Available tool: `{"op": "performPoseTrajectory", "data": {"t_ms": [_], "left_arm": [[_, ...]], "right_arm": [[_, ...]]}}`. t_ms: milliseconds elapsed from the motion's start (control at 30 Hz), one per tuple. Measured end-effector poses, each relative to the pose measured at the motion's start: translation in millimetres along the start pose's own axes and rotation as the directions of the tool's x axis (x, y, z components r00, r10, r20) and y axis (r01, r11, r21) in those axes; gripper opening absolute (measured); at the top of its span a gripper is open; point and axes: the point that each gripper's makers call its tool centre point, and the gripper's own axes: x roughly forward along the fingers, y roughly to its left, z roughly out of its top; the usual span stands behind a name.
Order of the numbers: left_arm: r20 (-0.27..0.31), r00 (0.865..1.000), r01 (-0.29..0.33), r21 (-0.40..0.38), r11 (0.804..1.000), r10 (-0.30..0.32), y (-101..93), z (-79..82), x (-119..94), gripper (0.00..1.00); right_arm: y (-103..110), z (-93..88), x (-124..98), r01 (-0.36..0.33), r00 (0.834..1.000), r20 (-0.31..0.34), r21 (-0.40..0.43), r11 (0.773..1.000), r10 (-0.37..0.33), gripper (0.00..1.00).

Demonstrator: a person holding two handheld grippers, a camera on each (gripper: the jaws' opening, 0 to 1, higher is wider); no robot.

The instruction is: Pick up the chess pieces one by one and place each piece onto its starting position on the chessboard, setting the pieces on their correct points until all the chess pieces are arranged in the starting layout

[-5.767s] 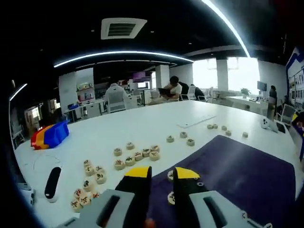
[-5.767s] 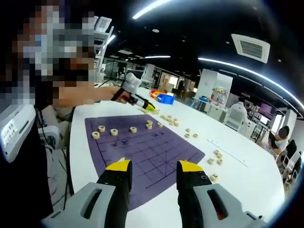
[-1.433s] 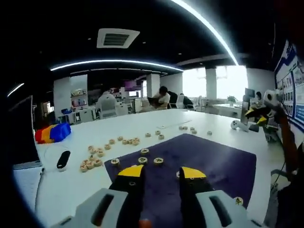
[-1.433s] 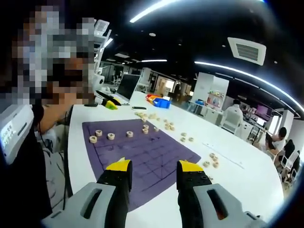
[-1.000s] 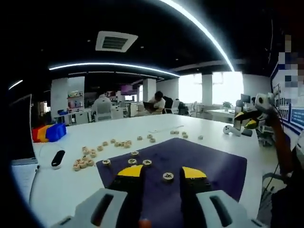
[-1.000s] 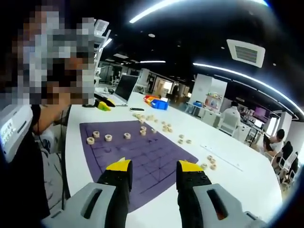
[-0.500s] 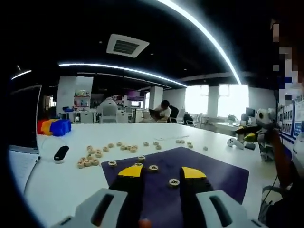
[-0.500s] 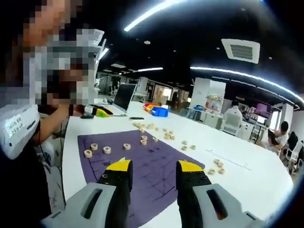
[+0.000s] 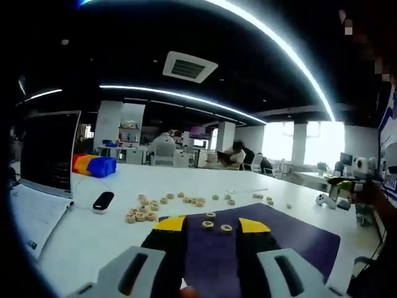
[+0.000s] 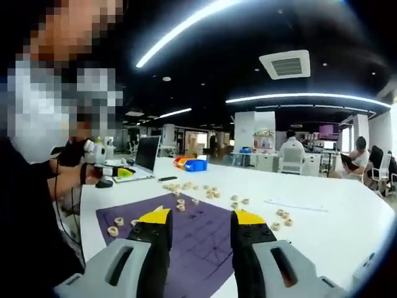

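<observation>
Both hand-held grippers, left (image 9: pixel 209 225) and right (image 10: pixel 193 217), hang apart and empty above the chessboard (image 9: pixel 291 233); next, I'd guess, reach the loose pieces (image 9: pixel 141 214) at ten o'clock.

A dark purple cloth chessboard (image 9: pixel 291 233) printed with thin dark grid lines lies flat on the white table. Small round flat wooden chess pieces, pale tan with dark characters on top, lie on it: two (image 9: pixel 216 227) near its far edge in the left gripper view, two more (image 10: pixel 115 226) at its near left corner in the right gripper view. A loose scatter of the same discs (image 9: pixel 141 212) rests on the table beside the board
</observation>
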Motion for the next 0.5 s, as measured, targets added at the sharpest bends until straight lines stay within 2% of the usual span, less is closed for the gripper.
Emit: {"op": "performPoseTrajectory", "data": {"t_ms": [133,200,233,333,433,500], "left_arm": [[-0.023,0.999,-0.036,0.006,0.999,0.037,17.3,7.2,11.3,0.32],[-0.103,0.991,-0.082,-0.016,0.996,0.08,33.0,-0.5,21.4,0.32],[-0.127,0.988,-0.093,0.0,0.996,0.092,39.0,-2.5,26.8,0.32],[-0.177,0.981,-0.079,0.031,0.996,0.084,47.0,-3.9,45.4,0.32],[-0.242,0.966,-0.071,0.084,0.994,0.089,58.8,-9.5,69.6,0.31],[-0.255,0.963,-0.063,0.096,0.993,0.086,65.4,-10.7,86.4,0.3]], "right_arm": [[5.0,-5.5,7.4,-0.012,0.999,-0.034,0.001,1.0,0.012,0.38],[4.1,-3.3,11.2,-0.013,0.999,-0.038,0.0,1.0,0.013,0.38],[4.1,-1.7,12.8,-0.015,0.999,-0.038,-0.001,1.0,0.015,0.38],[1.4,2.6,16.2,-0.01,0.999,-0.046,-0.015,1.0,0.009,0.38],[-0.5,2.7,18.6,-0.011,0.998,-0.066,-0.04,0.999,0.008,0.38],[-2.6,2.9,20.6,-0.008,0.997,-0.078,-0.054,0.999,0.004,0.38]]}}
